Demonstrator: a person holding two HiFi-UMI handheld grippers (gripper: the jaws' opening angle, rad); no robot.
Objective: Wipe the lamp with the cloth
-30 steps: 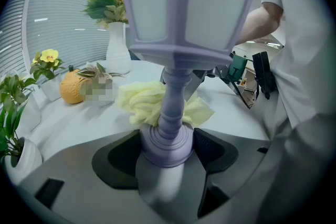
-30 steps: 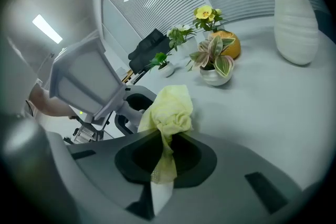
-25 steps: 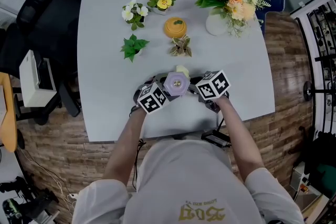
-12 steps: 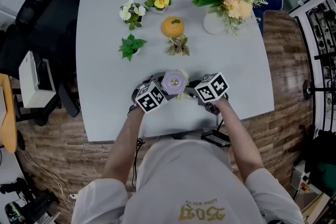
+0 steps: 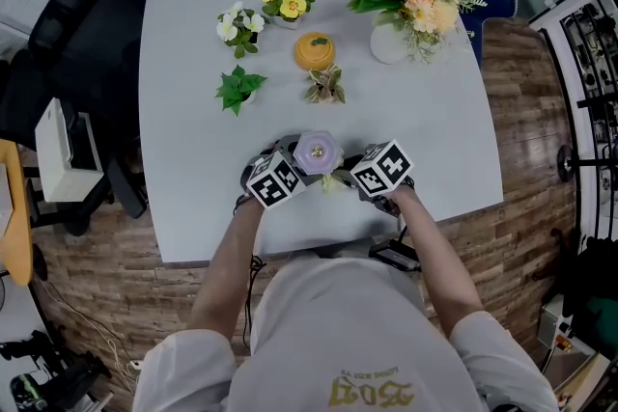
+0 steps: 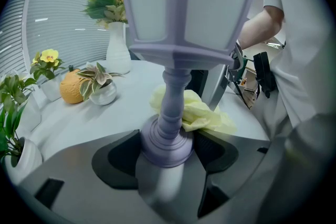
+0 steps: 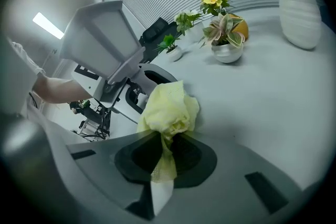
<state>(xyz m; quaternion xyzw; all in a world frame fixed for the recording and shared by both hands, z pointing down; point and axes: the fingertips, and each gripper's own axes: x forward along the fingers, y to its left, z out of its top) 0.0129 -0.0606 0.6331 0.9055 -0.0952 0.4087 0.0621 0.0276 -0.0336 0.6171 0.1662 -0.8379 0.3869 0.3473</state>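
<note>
lamp (image 6: 170,94) | left gripper (image 6: 168,150) clamps its base | right gripper (image 7: 164,157) pinches cloth (image 7: 169,107) | risk: hard wiping could twist lamp loose

I am looking down on a pale grey table (image 5: 193,198) with rounded corners. At its far right, a white vase (image 5: 389,43) is carrying a mixed bouquet. An orange pumpkin-shaped piece (image 5: 315,50) is sitting near the far middle, with a small pot of variegated leaves (image 5: 326,85) just beside it on the near side. To the left, three small pots are standing apart: yellow flowers (image 5: 288,3), white flowers (image 5: 238,26) and a green plant (image 5: 237,88). I am unable to confirm whether the lamp (image 5: 319,152), over the near part, is touching the surface.
</note>
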